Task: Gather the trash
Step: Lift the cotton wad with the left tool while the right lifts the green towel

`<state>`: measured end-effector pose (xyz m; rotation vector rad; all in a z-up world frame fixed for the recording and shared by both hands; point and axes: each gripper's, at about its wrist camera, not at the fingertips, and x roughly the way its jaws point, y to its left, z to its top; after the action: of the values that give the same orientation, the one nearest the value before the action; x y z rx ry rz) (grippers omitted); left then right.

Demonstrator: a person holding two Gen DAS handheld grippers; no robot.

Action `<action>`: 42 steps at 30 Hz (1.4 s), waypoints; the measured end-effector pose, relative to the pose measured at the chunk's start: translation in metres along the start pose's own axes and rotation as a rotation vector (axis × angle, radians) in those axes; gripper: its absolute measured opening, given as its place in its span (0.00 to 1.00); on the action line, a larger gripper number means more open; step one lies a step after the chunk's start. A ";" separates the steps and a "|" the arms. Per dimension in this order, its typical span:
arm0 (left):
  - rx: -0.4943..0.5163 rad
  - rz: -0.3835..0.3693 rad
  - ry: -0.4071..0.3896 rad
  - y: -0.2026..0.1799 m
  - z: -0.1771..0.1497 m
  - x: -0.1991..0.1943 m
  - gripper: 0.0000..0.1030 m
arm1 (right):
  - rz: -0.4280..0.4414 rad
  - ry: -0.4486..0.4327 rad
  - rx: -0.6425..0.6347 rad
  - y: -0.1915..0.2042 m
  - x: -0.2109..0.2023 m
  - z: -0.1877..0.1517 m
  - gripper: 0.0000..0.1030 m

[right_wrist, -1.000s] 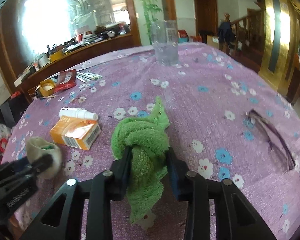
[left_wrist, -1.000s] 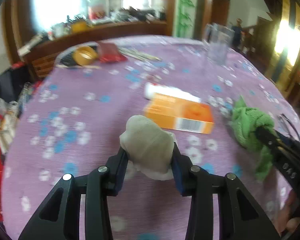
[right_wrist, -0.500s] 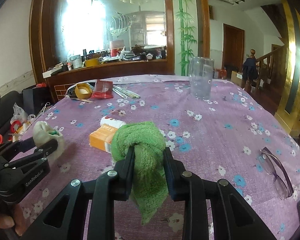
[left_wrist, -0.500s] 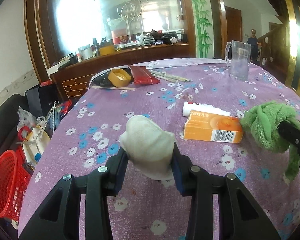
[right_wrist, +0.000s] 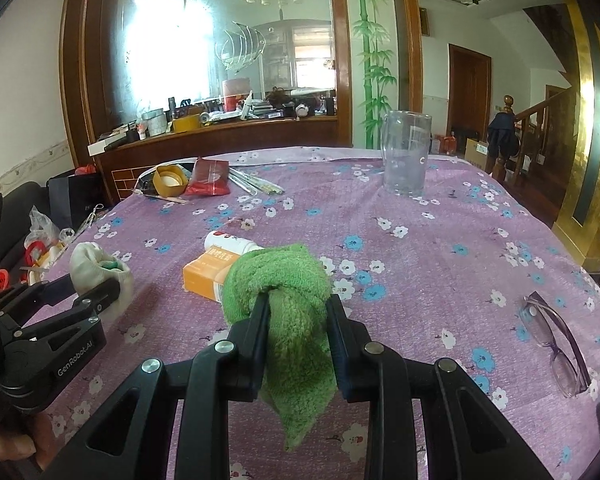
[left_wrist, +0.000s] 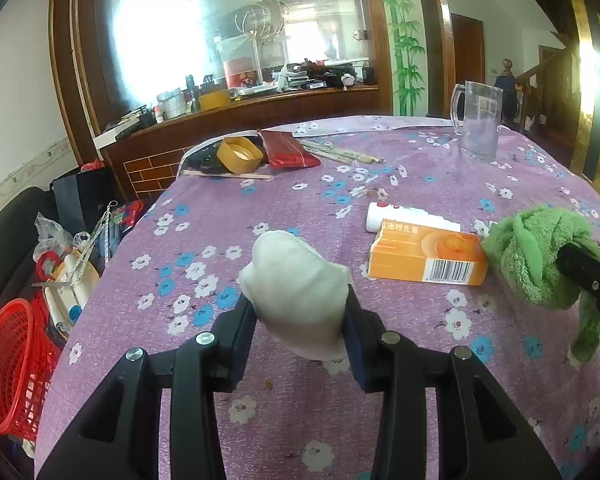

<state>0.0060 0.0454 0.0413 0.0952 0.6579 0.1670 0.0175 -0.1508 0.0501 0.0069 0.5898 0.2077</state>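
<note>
**Two pieces in the grip, drop-off not yet done**

Clamped a pale crumpled wad [left_wrist: 296, 280] narrowly between the pads of the left gripper [left_wrist: 300, 308], clear above the purple flowered table [left_wrist: 260, 420]. Clamped a green cloth [right_wrist: 276, 276] the same way in the right gripper [right_wrist: 298, 302], also off the tablecloth, in front of the orange box [right_wrist: 204, 276] and the white bottle [right_wrist: 228, 242].

Judged the step as the carry: both pieces picked up, neither put away yet. Noticed a red basket [left_wrist: 8, 364] low beside the left edge of the table. Took it as the likely place for the trash, but could not confirm this. Would need next a swing of both hands to the left and down over that basket, then a release one after the other, without brushing the box.

Found the long axis of the wad running roughly along the fingers, rounded end pointing up and away and leaning a little left, lower end hanging below the pads. Found the long axis of the cloth close to vertical: knotted bulk above the pads, loose tail pointing down. Left the glasses [right_wrist: 556, 344] and the clear mug [right_wrist: 406, 156] untouched, well apart.
</note>
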 end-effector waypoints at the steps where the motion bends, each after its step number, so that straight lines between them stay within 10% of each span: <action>1: 0.000 0.001 -0.001 0.000 0.000 0.000 0.38 | 0.001 0.000 0.000 0.000 0.000 0.000 0.29; 42: -0.008 0.013 0.011 0.008 -0.003 -0.036 0.38 | 0.006 -0.053 0.048 -0.006 -0.016 0.001 0.29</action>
<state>-0.0247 0.0469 0.0613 0.0911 0.6672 0.1830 0.0065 -0.1598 0.0590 0.0601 0.5414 0.1983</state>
